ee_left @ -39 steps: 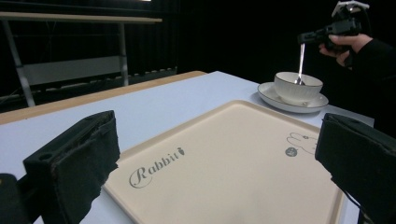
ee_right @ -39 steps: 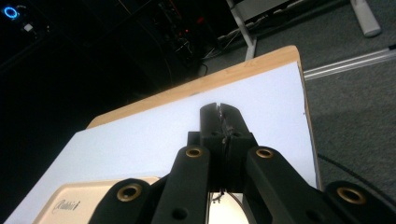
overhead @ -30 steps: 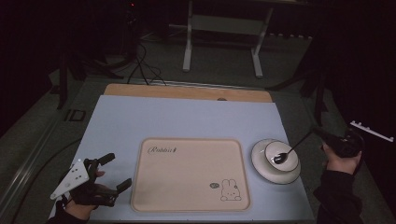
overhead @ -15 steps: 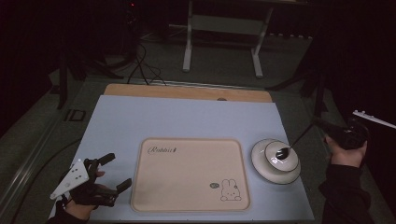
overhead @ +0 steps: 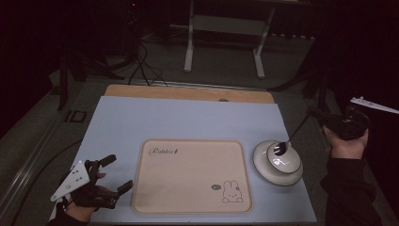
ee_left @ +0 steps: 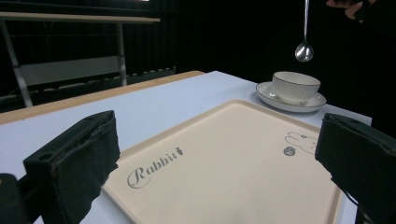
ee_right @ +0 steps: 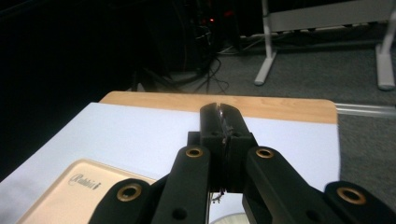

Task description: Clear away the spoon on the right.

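A white cup (overhead: 278, 157) stands on its saucer (overhead: 294, 175) at the table's right, beside a cream tray (overhead: 190, 176) printed with "Rabbit" and a bunny. My right gripper (overhead: 314, 113) is shut on the handle of a metal spoon (overhead: 294, 133), whose bowl hangs just above the cup. In the right gripper view the thin handle (ee_right: 224, 127) is pinched between the closed jaws of that gripper (ee_right: 219, 109). My left gripper (overhead: 121, 172) rests open at the tray's left edge. In the left gripper view the spoon (ee_left: 303, 50) dangles over the cup (ee_left: 295, 85).
A light blue mat (overhead: 188, 120) covers the table, with a wooden strip (overhead: 188, 93) along the far edge. Beyond the table are a metal frame's legs (overhead: 223, 44) and cables (overhead: 146, 70) on the dark floor.
The right hand has drawn up and to the right, and the spoon has come up out of the cup. The left gripper has stayed put.
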`<state>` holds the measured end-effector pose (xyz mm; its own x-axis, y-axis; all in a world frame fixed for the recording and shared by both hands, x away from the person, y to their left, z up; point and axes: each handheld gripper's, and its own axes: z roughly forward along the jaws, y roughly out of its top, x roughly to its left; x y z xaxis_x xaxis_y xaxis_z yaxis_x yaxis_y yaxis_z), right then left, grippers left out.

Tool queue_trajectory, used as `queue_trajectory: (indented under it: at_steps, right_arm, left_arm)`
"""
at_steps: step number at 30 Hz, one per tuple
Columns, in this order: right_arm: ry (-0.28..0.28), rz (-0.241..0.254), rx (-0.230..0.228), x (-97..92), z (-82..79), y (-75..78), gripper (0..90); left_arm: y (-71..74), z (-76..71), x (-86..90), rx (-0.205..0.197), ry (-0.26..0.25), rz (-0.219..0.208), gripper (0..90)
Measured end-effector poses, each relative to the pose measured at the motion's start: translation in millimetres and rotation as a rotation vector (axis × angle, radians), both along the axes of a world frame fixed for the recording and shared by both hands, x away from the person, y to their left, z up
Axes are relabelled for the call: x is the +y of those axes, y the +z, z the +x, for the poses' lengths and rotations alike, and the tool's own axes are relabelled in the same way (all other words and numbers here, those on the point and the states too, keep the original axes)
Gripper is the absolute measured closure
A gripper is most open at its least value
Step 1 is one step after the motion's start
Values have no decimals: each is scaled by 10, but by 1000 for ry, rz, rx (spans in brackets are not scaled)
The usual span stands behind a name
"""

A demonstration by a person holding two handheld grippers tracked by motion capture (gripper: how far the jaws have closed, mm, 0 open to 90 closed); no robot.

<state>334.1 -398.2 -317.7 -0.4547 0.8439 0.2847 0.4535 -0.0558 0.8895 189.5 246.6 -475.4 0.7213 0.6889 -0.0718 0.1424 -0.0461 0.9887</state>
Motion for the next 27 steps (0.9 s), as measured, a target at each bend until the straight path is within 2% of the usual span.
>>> queue_trajectory:
  at_steps: [4,12,15,16,21,23,27]
  right_arm:
    - [36,-10,-2,103,3,35,900]
    - [163,-24,-7,461,9,87,900]
    - [188,-29,-2,537,15,92,900]
    - [227,-18,6,612,30,83,900]
    - [293,-47,13,780,53,45,900]
    - [306,-46,18,803,62,31,900]
    - [370,-26,33,909,92,-43,900]
  left_arm:
    - [1,-2,1,-2,0,2,0]
    - [0,-1,1,-1,-1,3,0]
    - [0,-1,1,-1,-1,3,0]
    - [1,-2,1,-2,-1,4,0]
    - [0,-2,2,-1,-2,3,0]
    - [0,-1,2,0,-2,2,0]
    - [-1,-2,0,0,-3,4,0]
